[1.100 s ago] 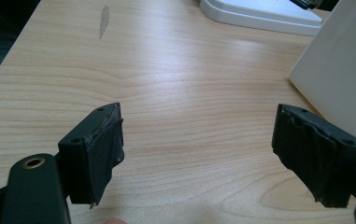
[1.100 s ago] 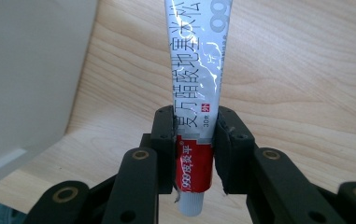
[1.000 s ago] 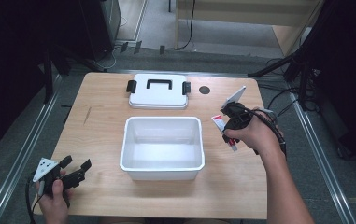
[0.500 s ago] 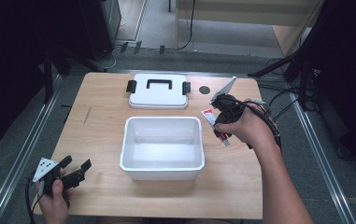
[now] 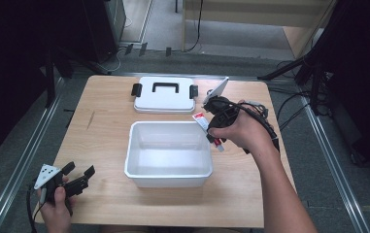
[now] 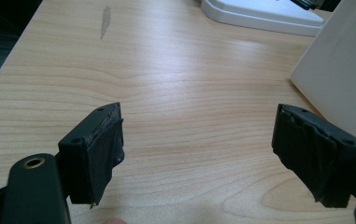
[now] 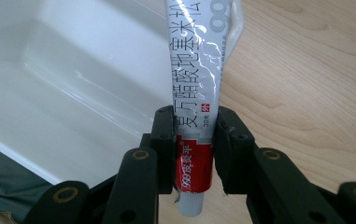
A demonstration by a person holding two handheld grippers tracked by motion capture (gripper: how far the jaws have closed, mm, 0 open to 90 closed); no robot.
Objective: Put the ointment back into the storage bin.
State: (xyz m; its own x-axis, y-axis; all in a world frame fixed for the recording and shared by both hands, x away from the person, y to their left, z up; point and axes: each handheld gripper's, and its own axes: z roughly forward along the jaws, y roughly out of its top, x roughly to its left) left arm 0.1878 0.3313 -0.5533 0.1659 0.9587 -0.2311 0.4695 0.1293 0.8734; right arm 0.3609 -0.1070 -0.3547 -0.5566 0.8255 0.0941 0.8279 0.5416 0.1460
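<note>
Light wooden table (image 5: 105, 141) on a grey floor, dark surroundings, metal rails down both sides. White open bin (image 5: 169, 153) sits mid-table; its white lid (image 5: 164, 95) with black handle and black side clips lies flat just behind it, apart from the bin.

Right gripper (image 7: 195, 140) — jaws clamped on a tube (image 7: 198, 79), white and silver with a red band and printed text. In the right gripper view the pads (image 7: 164, 140) press the tube from both sides at the red band, near the cap end; the cap pokes out just below the jaws, and the long flat body runs up and away from them, well past the fingertips. The tube body lies over the bin's right rim, part above the white interior, part above the bare wood beside it. In the high view the right hand (image 5: 241, 131) holds the gripper at the bin's rear right corner, tube (image 5: 207, 128) angled across that corner, off the table.

Left gripper (image 5: 78, 178) — at the front left corner of the table, held in the left hand (image 5: 56, 204). Jaws stand wide apart, nothing between them, bare wood under the gap. Bin wall is just right of its right jaw in the left gripper view, not touching as far as I can tell.
</note>
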